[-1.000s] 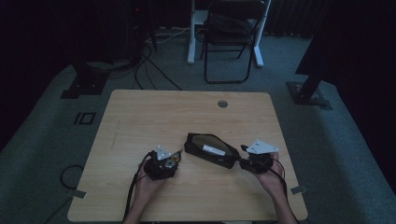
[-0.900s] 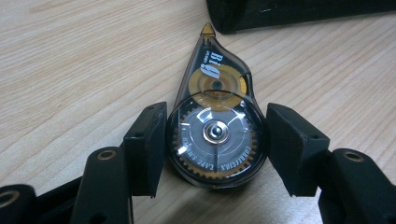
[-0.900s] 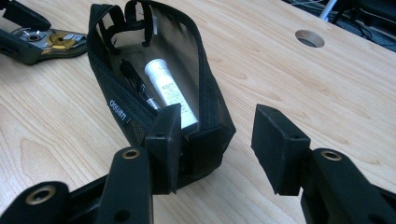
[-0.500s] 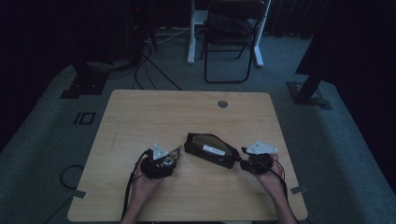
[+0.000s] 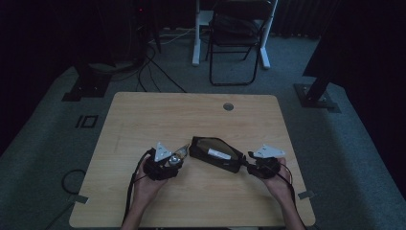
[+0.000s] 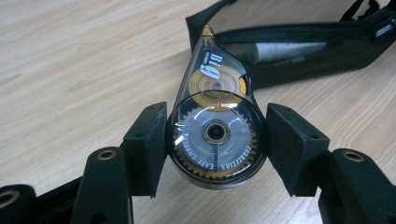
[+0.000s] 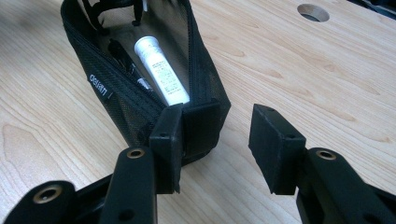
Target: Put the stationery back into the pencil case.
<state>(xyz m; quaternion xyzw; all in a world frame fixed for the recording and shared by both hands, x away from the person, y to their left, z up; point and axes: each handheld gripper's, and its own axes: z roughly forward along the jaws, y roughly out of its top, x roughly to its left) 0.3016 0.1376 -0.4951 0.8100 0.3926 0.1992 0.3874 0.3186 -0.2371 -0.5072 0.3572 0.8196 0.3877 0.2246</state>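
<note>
Correction tape (image 6: pixel 215 122), a clear teardrop-shaped dispenser with yellow reels, sits clamped between the left gripper's (image 6: pixel 216 151) pads near the tabletop's (image 5: pixel 191 115) front edge, seemingly lifted slightly. Right gripper (image 7: pixel 217 144) hangs open, closing slightly, beside the unzipped black pouch (image 7: pixel 140 93).

Pouch (image 6: pixel 299 42) far end cut off by frame; white tube (image 6: pixel 285 49) label unreadable.

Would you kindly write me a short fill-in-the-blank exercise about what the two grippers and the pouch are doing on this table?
1. The left gripper is shut on a correction ____ dispenser.
2. The black pouch has its zip ____.
3. Inside the pouch lies a ____ tube.
4. The right gripper has one of its jaws against the pouch's ____.

Missing words: tape; open; white; end
</note>
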